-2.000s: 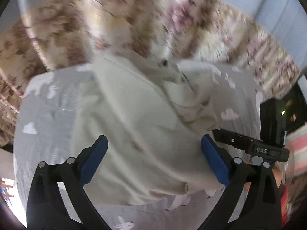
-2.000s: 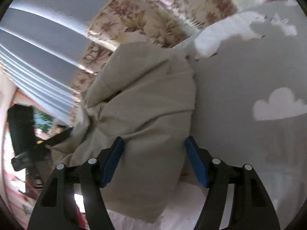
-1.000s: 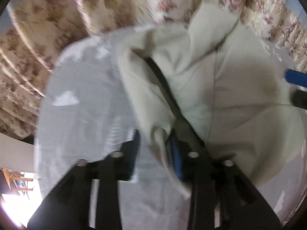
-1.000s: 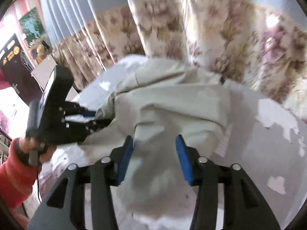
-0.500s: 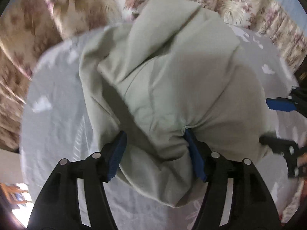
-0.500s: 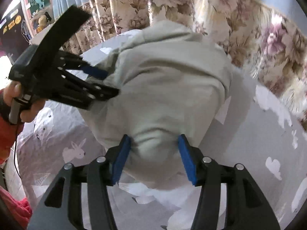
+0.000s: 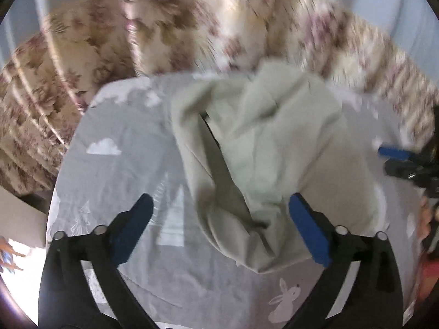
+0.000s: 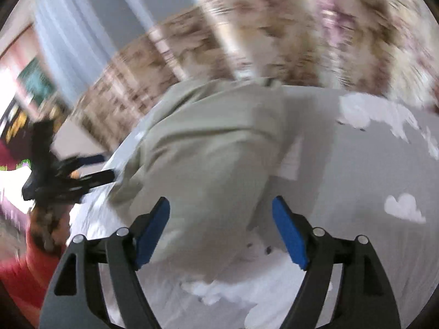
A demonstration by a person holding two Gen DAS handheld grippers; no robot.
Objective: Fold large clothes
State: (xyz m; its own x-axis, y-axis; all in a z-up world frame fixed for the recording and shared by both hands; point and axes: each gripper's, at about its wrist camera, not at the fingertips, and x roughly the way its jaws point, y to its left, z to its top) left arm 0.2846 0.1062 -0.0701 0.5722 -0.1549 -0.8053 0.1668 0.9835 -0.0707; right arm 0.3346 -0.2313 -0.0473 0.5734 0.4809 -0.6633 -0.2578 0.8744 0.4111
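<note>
A pale beige garment (image 7: 263,148) lies bunched in a heap on the grey bed sheet (image 7: 123,164) with white clouds and rabbits. My left gripper (image 7: 219,227) is open and empty, its blue pads either side of the heap's near end, just above it. The garment also shows in the right wrist view (image 8: 208,159). My right gripper (image 8: 221,230) is open and empty over the garment's near edge. Each gripper shows in the other's view: the right one (image 7: 397,161) at the far right, the left one (image 8: 82,170) at the left.
Floral curtains (image 7: 192,27) hang behind the bed, with plain blue-grey drapes (image 8: 82,27) beside them. The bed's left edge (image 7: 57,181) drops to a bright floor. A red sleeve (image 8: 24,260) of the person's arm is at lower left. Both views are motion-blurred.
Both grippers were shut on the garment and lifting it half a second ago. Both have now opened and pulled back, and the garment has dropped into a heap on the sheet.
</note>
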